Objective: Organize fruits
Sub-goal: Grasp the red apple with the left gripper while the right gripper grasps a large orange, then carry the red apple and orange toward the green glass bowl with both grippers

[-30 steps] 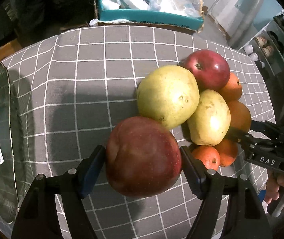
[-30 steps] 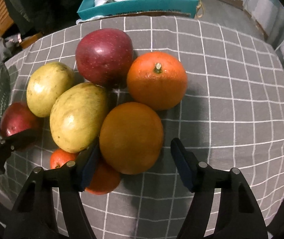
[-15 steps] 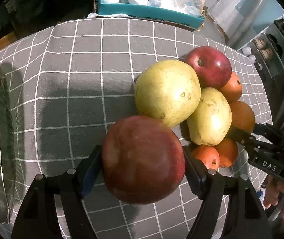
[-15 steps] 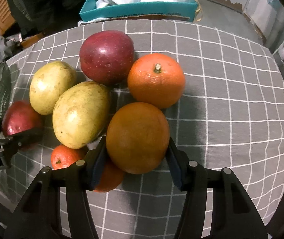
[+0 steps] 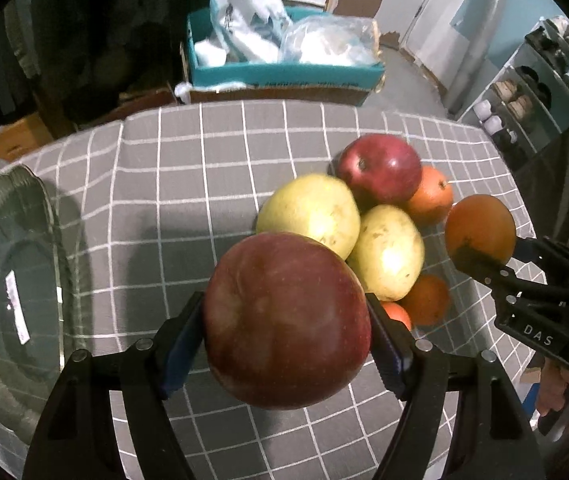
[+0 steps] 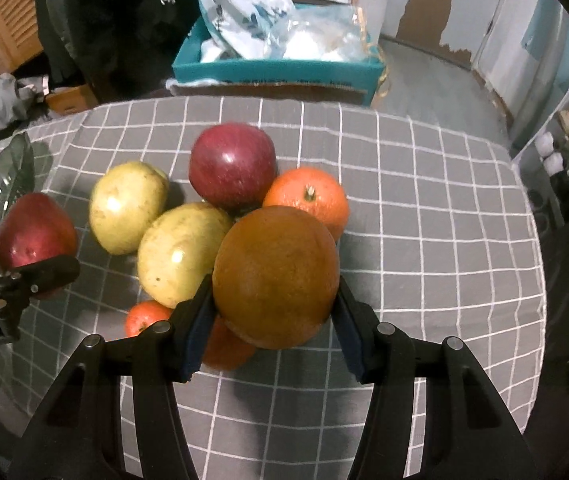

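My left gripper (image 5: 286,336) is shut on a dark red apple (image 5: 286,320) and holds it above the checked cloth; the apple also shows in the right wrist view (image 6: 36,232). My right gripper (image 6: 274,308) is shut on a dull orange (image 6: 276,276), lifted above the pile; the orange also shows in the left wrist view (image 5: 480,228). On the cloth lie a second red apple (image 6: 232,168), two yellow-green pears (image 6: 128,206) (image 6: 180,252), a bright orange (image 6: 308,200) and small tangerines (image 6: 146,316).
A clear glass dish (image 5: 8,296) sits at the table's left edge. A teal box (image 6: 280,68) with plastic bags stands behind the table. Shelves (image 5: 540,80) stand at the right. The grey checked cloth (image 6: 424,220) covers the table.
Both grippers have lifted their fruit off the cloth. The right gripper closed on the dull orange and raised it; the left raised the apple.
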Action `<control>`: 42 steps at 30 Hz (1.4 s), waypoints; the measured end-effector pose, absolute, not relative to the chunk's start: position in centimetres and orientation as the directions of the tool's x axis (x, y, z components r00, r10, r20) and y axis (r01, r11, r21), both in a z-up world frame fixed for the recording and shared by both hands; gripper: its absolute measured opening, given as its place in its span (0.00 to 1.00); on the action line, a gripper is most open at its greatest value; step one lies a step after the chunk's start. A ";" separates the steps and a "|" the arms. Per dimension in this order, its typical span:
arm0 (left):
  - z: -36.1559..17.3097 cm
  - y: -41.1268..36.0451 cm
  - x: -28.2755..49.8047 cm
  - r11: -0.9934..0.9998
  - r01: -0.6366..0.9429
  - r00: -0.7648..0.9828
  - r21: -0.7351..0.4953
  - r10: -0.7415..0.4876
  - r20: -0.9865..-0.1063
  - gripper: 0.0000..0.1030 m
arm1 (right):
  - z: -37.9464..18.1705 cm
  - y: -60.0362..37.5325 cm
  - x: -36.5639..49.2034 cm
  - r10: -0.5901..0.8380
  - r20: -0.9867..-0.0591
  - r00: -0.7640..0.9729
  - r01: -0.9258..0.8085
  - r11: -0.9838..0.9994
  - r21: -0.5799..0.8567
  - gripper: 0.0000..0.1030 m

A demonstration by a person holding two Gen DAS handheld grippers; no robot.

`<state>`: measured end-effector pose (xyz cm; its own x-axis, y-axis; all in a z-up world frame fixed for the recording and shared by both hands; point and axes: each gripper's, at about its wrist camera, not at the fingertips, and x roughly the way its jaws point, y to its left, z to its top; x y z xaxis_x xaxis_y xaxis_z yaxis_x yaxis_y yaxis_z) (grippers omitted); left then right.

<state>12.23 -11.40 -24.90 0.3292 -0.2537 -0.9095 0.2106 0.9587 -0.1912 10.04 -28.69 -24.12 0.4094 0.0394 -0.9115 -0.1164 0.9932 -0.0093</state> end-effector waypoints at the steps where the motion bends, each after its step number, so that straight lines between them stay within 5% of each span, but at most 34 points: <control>1: -24.6 -11.4 12.2 0.959 0.212 0.339 -0.189 -0.254 -0.906 0.75 | -23.8 -28.7 9.9 0.038 -0.908 0.418 -0.115 0.993 -0.012 0.53; 42: -10.1 -3.1 6.7 0.968 0.169 0.662 -0.187 -0.252 -0.706 0.75 | -9.2 -22.3 6.1 0.158 -0.696 0.701 -0.218 0.976 0.002 0.53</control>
<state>6.74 -3.09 -10.08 0.6620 -0.2519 -0.7059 0.1686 0.9677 -0.1872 6.10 -22.32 -9.23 0.7006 0.1582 -0.6958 -0.2182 0.9759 0.0021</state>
